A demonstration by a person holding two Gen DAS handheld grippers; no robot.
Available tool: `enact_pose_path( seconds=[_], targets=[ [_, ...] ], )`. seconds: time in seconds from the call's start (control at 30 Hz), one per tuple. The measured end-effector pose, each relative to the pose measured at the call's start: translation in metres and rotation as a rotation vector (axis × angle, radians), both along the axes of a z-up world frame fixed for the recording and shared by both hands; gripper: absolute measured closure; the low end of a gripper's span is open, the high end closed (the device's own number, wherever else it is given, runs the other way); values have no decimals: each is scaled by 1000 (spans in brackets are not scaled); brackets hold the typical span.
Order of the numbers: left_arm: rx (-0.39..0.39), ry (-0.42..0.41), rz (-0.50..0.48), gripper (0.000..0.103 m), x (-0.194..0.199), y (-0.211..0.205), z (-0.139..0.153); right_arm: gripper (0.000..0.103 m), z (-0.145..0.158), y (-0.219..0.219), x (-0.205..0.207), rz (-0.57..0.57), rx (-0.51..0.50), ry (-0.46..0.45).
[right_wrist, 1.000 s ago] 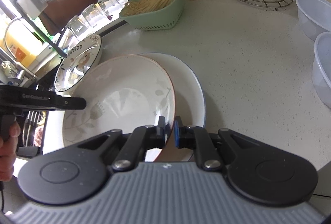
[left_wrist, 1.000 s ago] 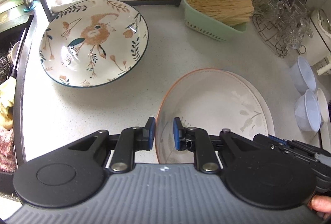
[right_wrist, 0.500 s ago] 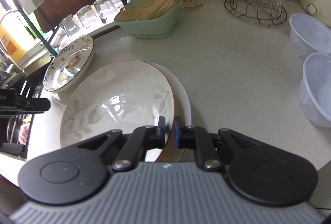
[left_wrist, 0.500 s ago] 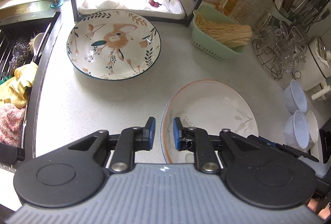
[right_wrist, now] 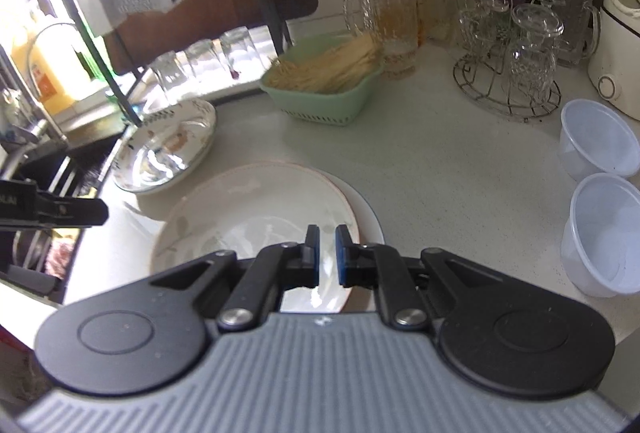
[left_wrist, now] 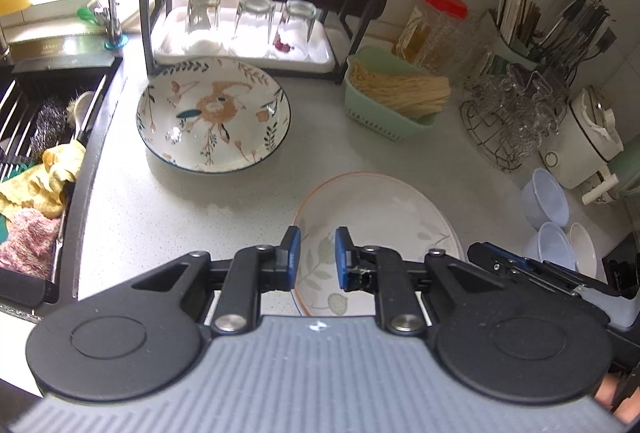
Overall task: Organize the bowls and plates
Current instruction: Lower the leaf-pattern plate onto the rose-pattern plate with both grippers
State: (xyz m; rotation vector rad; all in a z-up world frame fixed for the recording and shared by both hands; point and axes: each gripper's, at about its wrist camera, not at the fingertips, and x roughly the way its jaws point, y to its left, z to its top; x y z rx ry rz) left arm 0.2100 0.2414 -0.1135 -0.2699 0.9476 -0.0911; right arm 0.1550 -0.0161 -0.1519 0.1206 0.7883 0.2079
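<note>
Below both grippers: white round leaf-patterned plate with an orange rim (left_wrist: 372,229), flat on the speckled counter (left_wrist: 168,209) atop a blue-rimmed plate (right_wrist: 366,211).
Left gripper (left_wrist: 314,257): fingers nearly together, empty, above the plate.
Right gripper (right_wrist: 327,253): fingers pressed close, pinching nothing.
Facing: upward (round, no long axis).
Change: right fingers released the rim; both grippers rose.

Leaf plate (left_wrist: 384,217) stacked on second plate (right_wrist: 366,213); floral plate (left_wrist: 213,113) behind-left of it, tubs (right_wrist: 600,233) right.
</note>
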Motion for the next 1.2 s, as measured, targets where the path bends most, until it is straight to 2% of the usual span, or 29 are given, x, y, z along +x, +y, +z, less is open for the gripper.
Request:
enact_pose_path(
  seconds=[0.17, 0.4, 0.47, 0.57, 0.67, 0.73, 0.83, 1.03, 1.2],
  targets=[
    [28, -51, -21, 83, -16, 0, 27, 92, 26, -15, -17, 19, 60, -45],
    [14, -78, -8, 83, -40, 5, 50, 92, 65, -24, -44, 50, 95, -133],
    [15, -94, 2, 83, -49, 8, 56, 92, 70, -28, -53, 58, 98, -155],
    [21, -101, 14, 83, -65, 10, 61, 92, 74, -35, -64, 58, 132, -139],
    [38, -103, 27, 83, -80, 5, 63, 92, 83, -38, -78, 68, 120, -161],
    [50, -110, 64, 83, -94, 2, 64, 92, 88, -40, -89, 73, 122, -177],
    [60, -114, 90, 83, -111, -1, 65, 92, 92, -42, -103, 94, 112, -206],
    [81, -109, 163, 83, -134, -3, 60, 92, 83, -50, -110, 109, 141, -150],
    [84, -108, 200, 83, -145, -13, 59, 92, 81, -52, -117, 145, 150, -153]
  ],
)
